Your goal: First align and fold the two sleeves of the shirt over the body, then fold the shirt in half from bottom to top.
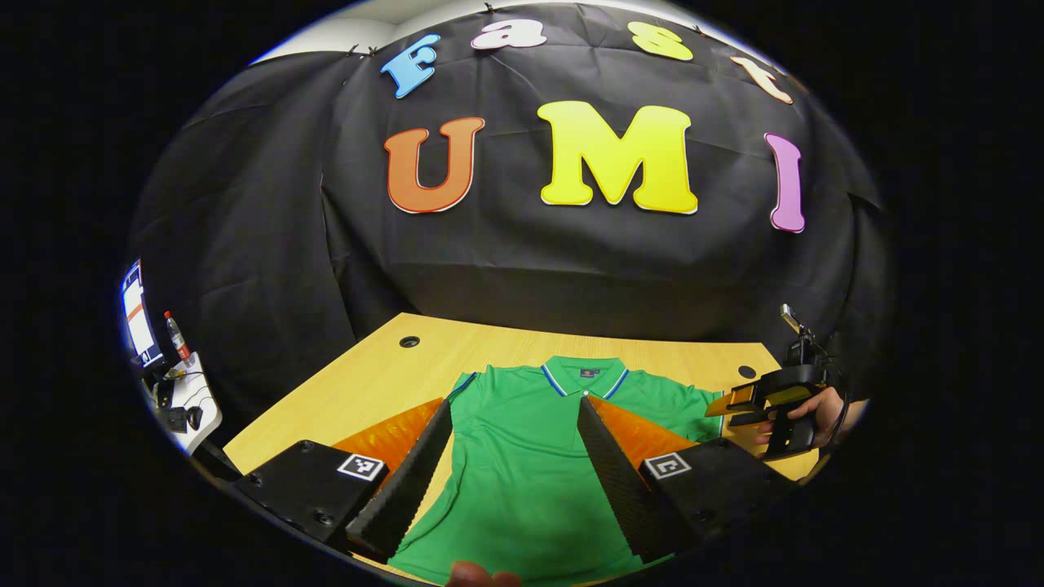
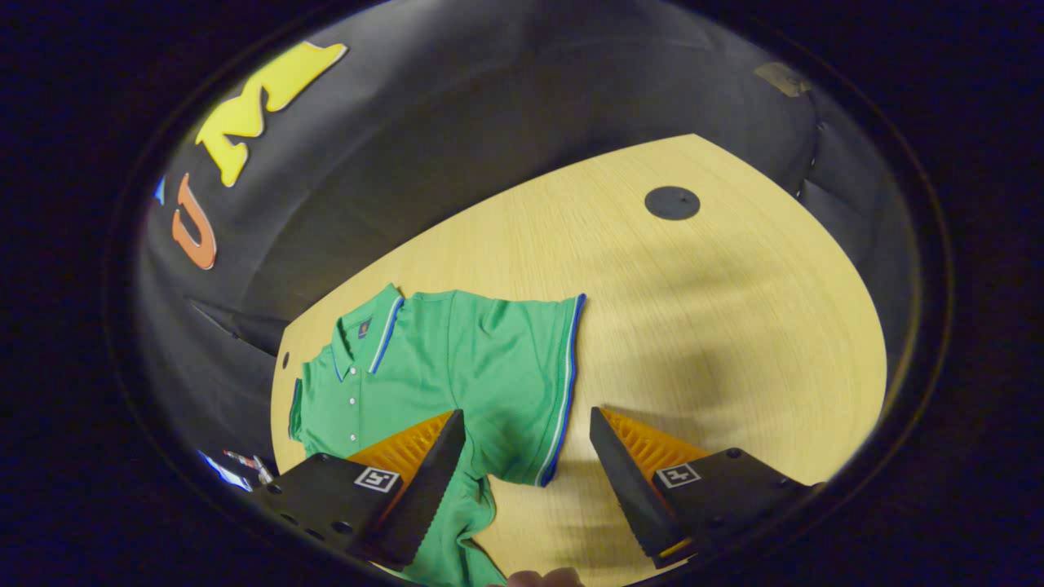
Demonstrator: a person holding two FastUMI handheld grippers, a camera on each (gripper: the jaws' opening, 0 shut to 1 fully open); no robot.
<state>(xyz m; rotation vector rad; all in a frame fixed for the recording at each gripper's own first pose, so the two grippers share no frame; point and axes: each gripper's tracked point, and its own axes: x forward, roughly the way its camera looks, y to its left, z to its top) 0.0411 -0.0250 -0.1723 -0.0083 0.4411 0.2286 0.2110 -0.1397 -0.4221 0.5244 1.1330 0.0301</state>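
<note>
A green shirt [image 1: 522, 456] is laid flat on the wooden table [image 2: 693, 326], collar toward twelve o'clock. The left gripper [image 1: 514, 465] is held wide open above its body, nothing gripped. The right gripper [image 2: 526, 473] is held wide open over the sleeve [image 2: 522, 383], nothing gripped.

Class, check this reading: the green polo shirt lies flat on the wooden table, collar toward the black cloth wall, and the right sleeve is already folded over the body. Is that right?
One detail is wrong. In the right gripper view the sleeve still lies spread out to the side on the table, not folded over the body. The rest holds: the green polo shirt lies flat, collar toward the wall.
</note>
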